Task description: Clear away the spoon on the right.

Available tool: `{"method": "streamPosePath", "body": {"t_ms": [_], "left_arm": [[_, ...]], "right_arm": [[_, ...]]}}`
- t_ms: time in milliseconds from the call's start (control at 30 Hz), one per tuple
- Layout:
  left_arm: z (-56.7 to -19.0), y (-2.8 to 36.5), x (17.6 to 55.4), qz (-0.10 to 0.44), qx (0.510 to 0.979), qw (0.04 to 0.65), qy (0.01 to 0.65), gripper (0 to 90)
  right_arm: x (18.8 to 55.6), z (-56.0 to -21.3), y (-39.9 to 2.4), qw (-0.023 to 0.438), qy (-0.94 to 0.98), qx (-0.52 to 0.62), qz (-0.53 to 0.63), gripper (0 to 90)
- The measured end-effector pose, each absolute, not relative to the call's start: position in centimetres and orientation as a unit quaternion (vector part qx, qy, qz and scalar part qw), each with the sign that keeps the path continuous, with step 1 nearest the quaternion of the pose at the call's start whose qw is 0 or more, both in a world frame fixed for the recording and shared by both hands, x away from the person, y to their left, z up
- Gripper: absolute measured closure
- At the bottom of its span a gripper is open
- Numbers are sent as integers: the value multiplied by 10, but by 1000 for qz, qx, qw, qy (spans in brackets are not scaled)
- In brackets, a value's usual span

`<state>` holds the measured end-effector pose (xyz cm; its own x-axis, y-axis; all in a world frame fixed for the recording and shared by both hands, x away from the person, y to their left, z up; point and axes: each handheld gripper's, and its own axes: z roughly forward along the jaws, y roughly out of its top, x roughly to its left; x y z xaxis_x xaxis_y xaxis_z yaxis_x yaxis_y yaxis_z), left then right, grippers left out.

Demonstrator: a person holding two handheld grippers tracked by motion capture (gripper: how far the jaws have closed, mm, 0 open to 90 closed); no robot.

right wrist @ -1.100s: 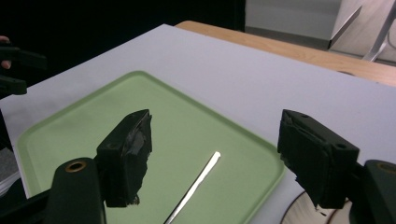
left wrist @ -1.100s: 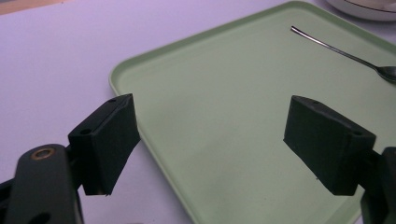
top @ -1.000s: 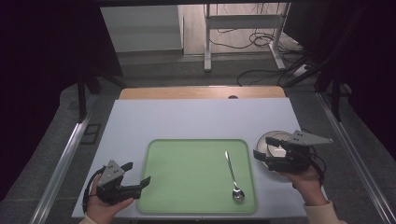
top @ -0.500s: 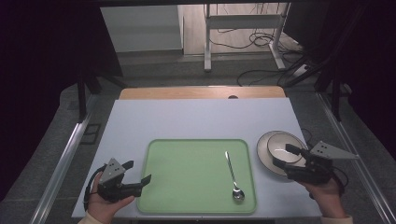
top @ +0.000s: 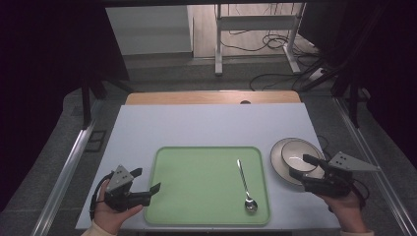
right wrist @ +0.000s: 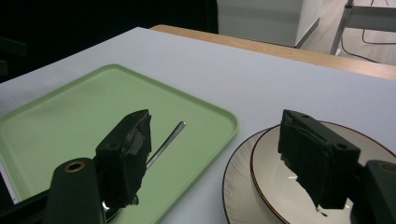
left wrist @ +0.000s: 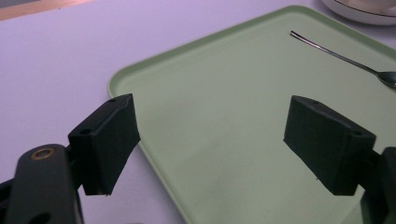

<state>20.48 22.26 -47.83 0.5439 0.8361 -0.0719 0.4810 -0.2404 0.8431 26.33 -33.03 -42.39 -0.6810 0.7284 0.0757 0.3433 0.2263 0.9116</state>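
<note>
— At the table's right edge, where's my right claw [top: 301, 166]?
— Jaws apart, empty, over the near rim of the bowl [top: 299, 155] on its plate [top: 276, 162].
— And my left claw [top: 146, 184]?
— Apart too, beside the green tray [top: 196, 187] holding the spoon [top: 245, 184].

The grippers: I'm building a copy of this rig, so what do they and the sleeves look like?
Each gripper, left and right, is black with two blocky jaws, a grey three-cornered plate on top and a black cable behind. The cuffs at the wrists look pale cream.
</note>
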Motion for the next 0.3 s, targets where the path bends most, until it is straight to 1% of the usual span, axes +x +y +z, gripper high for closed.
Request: {"method": "streamPosePath", "body": {"t_ms": [300], "left_arm": [[-477,222,205,206,756,438,441,173]], "right_arm": [[265,-424,-329,189,755,349,522,233]]}}
